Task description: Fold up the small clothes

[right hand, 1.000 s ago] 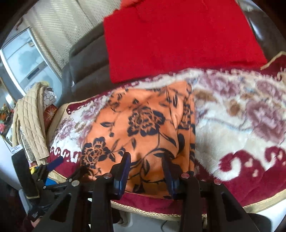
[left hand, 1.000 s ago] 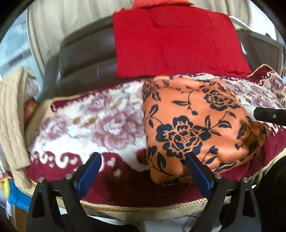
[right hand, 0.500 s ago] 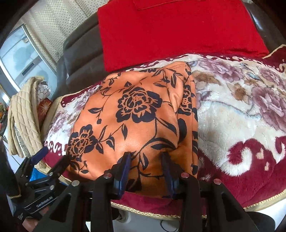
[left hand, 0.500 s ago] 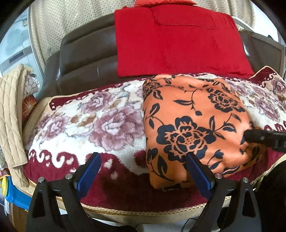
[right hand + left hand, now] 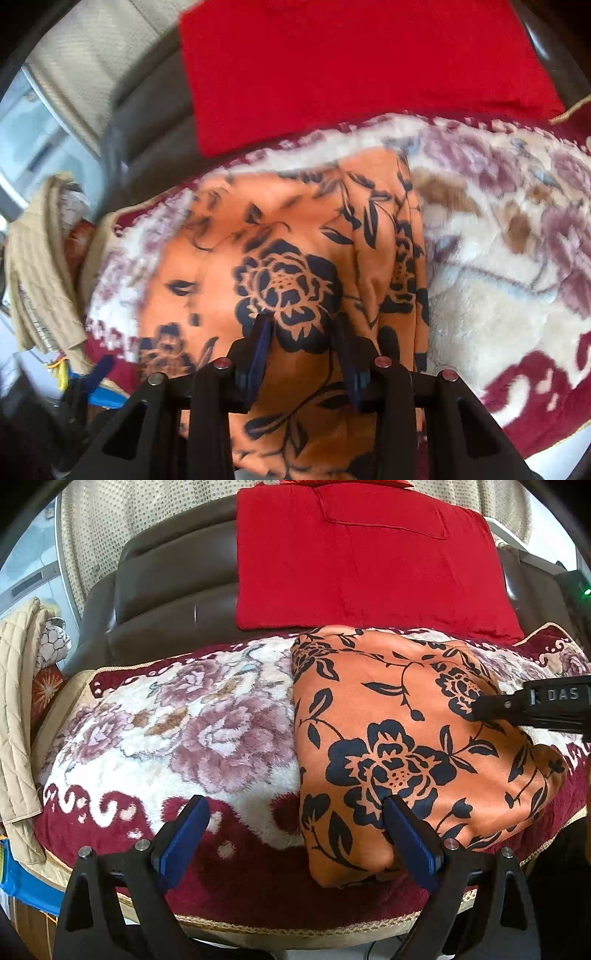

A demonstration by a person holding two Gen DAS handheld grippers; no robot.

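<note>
Since a second ago our right gripper (image 5: 301, 328) has slid forward over the orange floral garment (image 5: 399, 738), which lies folded on the plush flowered blanket (image 5: 184, 731). At the left, our left gripper (image 5: 295, 823) hangs with jaws spread wide, gripping nothing. The right gripper's jaws stand partly apart above the cloth; we cannot tell whether they pinch it.

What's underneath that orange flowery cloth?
The orange cloth lies folded on a plush floral blanket spread over a dark brown sofa. The blanket shows all around it; the part directly beneath, and anything inside the folds, is covered.
</note>
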